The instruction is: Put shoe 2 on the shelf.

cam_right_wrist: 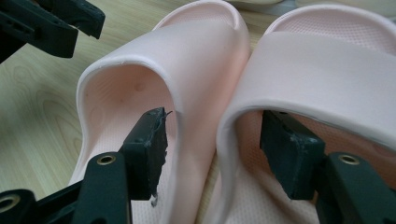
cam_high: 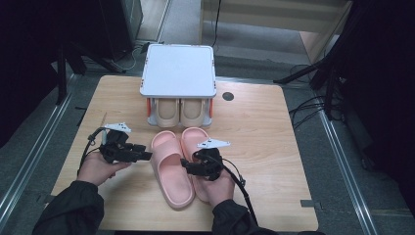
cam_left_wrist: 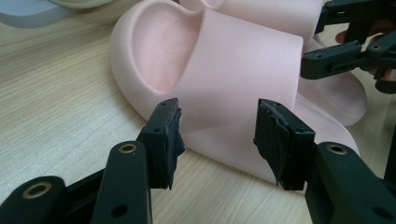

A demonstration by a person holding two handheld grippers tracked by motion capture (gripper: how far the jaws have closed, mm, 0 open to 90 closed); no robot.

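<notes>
Pink foam slippers [cam_high: 178, 164] lie side by side on the bench [cam_high: 259, 132], light and squashy. Right hand-held gripper [cam_high: 188, 168] sits open astride their touching inner walls; pinch there. Left hand-held gripper [cam_high: 144, 154] waits open.

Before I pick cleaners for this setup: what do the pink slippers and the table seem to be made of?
The pink slippers look like soft moulded foam or rubber, matte, with a fine dimpled footbed and thick rounded edges; which of the two I cannot tell. The table shows pale wood grain with a smooth finish, possibly laminate.
</notes>
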